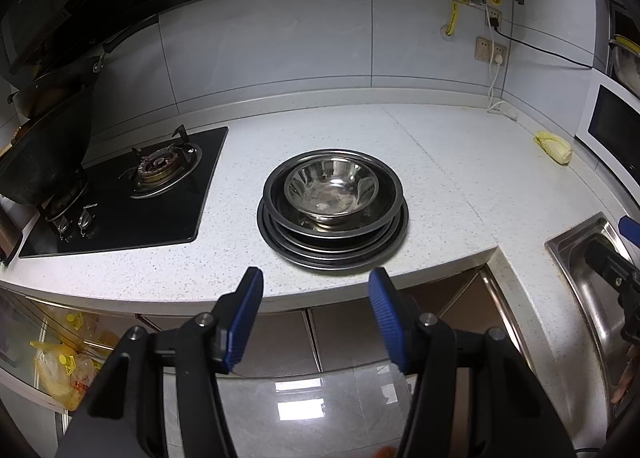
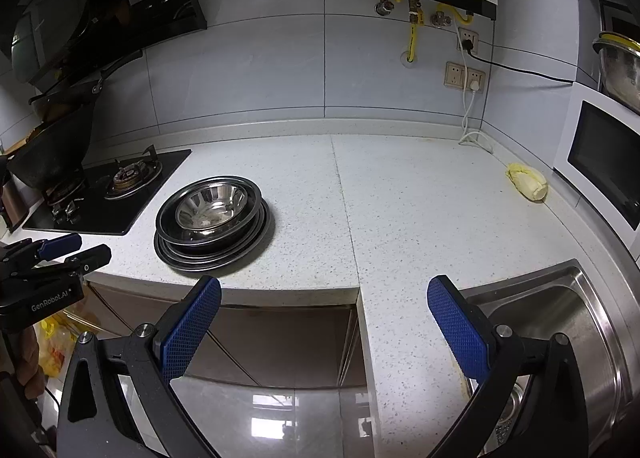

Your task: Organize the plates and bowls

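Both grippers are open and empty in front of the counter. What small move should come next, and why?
Probably bring the left gripper forward to the steel bowl. It sits alone on top of the stacked plates, straight ahead of that gripper's open jaws, while the right gripper faces bare countertop further from the stack.

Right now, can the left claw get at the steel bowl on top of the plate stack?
Probably yes. The left claw is open, pointing straight at the steel bowl, which sits uncovered atop the plate stack near the counter edge. Nothing lies between.
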A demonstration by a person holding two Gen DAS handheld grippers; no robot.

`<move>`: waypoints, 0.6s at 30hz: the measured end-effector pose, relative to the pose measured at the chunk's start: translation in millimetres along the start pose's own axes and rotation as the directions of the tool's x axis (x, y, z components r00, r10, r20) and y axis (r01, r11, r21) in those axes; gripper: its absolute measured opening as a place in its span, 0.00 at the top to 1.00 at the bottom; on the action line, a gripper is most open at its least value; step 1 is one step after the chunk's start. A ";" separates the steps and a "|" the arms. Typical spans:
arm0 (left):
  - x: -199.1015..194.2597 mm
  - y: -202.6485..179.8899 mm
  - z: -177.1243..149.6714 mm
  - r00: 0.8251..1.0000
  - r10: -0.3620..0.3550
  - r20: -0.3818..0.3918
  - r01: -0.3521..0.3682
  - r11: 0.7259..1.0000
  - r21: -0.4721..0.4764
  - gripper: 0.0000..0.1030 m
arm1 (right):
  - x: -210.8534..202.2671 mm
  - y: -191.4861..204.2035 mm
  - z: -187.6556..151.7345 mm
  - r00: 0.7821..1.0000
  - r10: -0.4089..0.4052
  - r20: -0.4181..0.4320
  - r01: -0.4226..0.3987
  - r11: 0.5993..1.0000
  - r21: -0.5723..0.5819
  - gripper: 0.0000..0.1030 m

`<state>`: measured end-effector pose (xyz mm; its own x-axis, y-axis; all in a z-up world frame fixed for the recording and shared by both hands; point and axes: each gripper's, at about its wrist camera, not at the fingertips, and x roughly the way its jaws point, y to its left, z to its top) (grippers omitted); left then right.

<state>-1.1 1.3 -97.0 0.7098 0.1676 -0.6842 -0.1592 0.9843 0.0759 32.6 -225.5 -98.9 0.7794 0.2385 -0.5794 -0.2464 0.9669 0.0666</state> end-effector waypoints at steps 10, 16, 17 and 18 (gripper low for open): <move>2.0 1.7 -1.1 1.000 0.004 -0.008 -0.004 1.000 -0.007 0.48 | 3.2 3.1 0.5 1.000 0.005 -0.007 -0.005 1.000 -0.011 0.02; 3.6 3.1 -1.3 1.000 0.005 -0.012 -0.005 1.000 -0.009 0.48 | 6.3 2.5 1.1 1.000 0.008 -0.014 -0.008 1.000 -0.017 0.02; 3.8 3.4 -1.5 1.000 0.006 -0.013 -0.006 1.000 -0.009 0.48 | 6.3 2.5 0.9 1.000 0.009 -0.015 -0.009 1.000 -0.016 0.02; 3.9 3.6 -1.6 1.000 0.005 -0.013 -0.005 1.000 -0.010 0.48 | 6.4 2.5 0.8 1.000 0.009 -0.015 -0.010 1.000 -0.016 0.02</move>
<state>0.0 5.4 -100.6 0.6999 0.1716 -0.6933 -0.1696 0.9829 0.0721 37.4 -221.4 -101.8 0.7683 0.2461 -0.5909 -0.2632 0.9629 0.0589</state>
